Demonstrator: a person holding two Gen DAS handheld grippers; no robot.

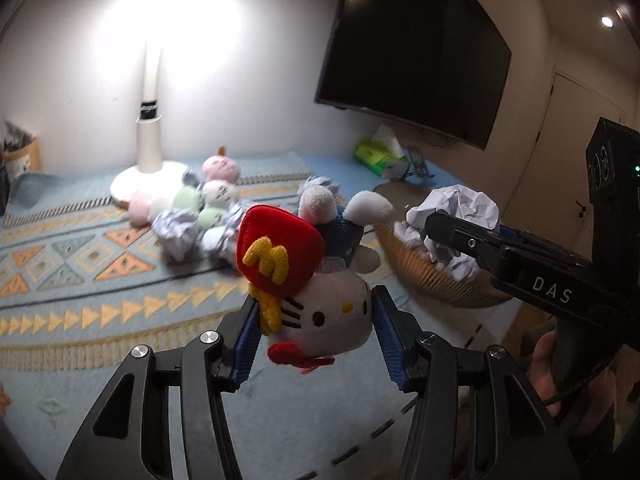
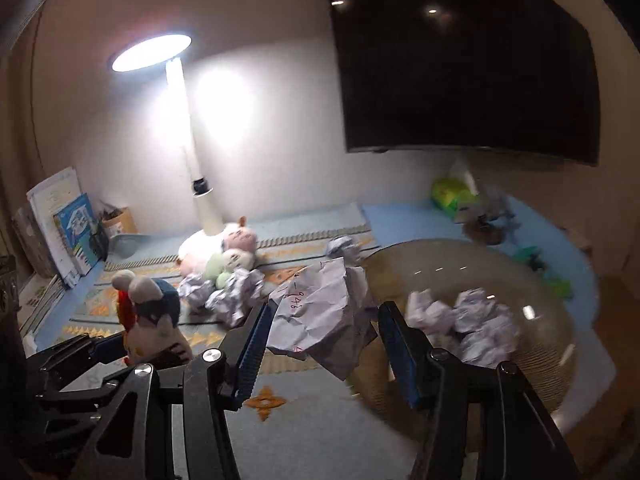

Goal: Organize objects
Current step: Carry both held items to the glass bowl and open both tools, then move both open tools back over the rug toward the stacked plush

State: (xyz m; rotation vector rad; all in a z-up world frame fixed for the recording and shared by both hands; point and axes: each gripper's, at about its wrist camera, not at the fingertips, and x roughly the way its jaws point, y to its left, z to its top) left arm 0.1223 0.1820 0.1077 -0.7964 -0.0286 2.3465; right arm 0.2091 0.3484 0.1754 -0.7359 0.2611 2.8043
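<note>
My left gripper [image 1: 316,304] is shut on a white cat plush [image 1: 328,312] with a red hat bearing a yellow M, held above the rug. In the right wrist view that plush [image 2: 152,316] shows at the left, between the left gripper's fingers [image 2: 108,344]. My right gripper [image 2: 328,308] is shut on a crumpled paper ball [image 2: 320,320] with handwriting, held off the floor beside the rim of a round wicker basket [image 2: 552,368]. Several paper balls [image 2: 472,320] lie in the basket. From the left wrist view, the right gripper [image 1: 434,220] and its paper [image 1: 468,204] hang over the basket [image 1: 424,276].
A pile of pastel plush toys [image 1: 216,192] and paper balls [image 1: 176,232] lies on the patterned rug [image 1: 80,264] by a white floor lamp base [image 1: 148,176]. A dark TV [image 1: 412,48] hangs on the wall. A green tissue box [image 1: 376,156] sits below it. Books [image 2: 64,220] lean at the left.
</note>
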